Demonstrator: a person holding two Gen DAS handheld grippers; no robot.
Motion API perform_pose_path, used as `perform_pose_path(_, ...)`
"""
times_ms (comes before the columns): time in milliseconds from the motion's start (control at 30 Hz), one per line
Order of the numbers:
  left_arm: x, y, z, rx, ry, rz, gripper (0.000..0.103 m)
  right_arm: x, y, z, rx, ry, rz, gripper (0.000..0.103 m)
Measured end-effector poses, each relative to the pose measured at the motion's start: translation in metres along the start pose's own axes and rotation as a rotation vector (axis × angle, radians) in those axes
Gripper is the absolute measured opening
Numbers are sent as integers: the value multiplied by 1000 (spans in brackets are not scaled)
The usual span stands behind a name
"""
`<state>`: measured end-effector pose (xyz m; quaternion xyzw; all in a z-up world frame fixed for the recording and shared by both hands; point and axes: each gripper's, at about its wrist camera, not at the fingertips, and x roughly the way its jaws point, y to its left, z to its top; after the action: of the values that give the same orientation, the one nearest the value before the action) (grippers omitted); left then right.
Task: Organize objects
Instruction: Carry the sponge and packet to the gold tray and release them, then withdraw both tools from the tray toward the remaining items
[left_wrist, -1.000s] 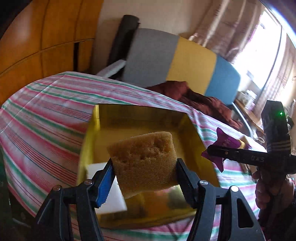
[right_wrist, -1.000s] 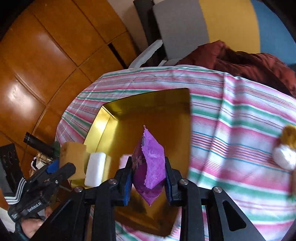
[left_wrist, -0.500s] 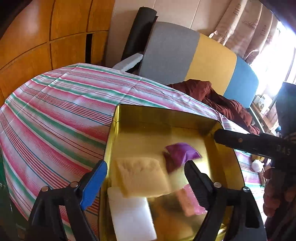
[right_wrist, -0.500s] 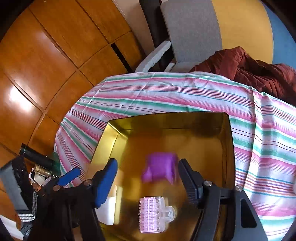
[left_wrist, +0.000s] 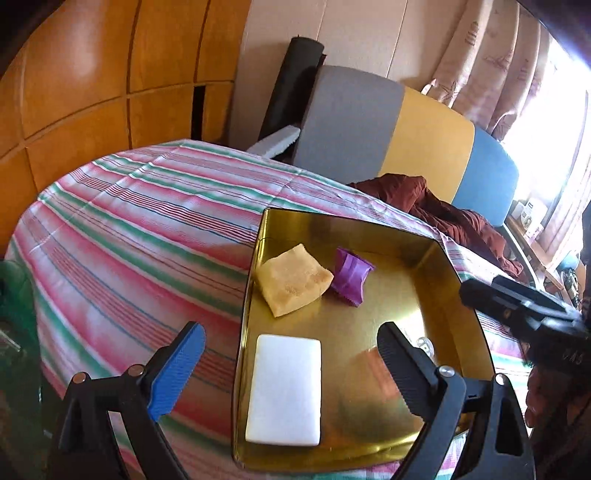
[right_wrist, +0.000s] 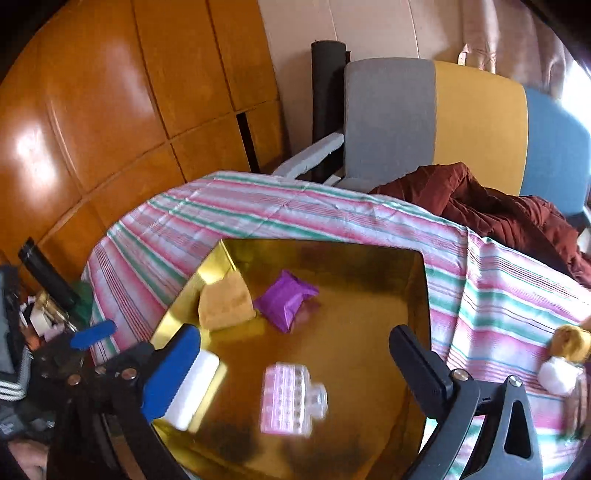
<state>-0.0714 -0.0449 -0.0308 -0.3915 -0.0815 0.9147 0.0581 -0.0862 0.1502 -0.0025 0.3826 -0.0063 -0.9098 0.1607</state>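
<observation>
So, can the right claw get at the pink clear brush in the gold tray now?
Probably yes: the right claw is open, the brush lies flat between its fingers, nothing covering it.

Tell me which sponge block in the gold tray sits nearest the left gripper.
The white rectangular foam block, lying flat just ahead of the left gripper; the tan sponge lies farther back beside the purple packet.

We see glossy orange wood panelling (left_wrist: 92, 74) beside a cream wall (left_wrist: 351, 33). Behind the striped-clothed desk (left_wrist: 129, 229) stands a grey, yellow and blue chair (left_wrist: 406, 136); pale curtains (left_wrist: 498, 66) glow with daylight.
</observation>
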Motion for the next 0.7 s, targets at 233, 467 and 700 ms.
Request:
perform_pose_path(233,-27,-12,-12,29,-46,36,95,-29,2,-23,-4,-67,-102,103)
perform_pose_path(467,-43,-23,-18,48,-85,48,90,-49,-13,-41,94,-42,-138,103)
perform_pose_path(700,-51,-36,-24,72,-76,6,89,-63,-24,-62,109,-12,-74,103)
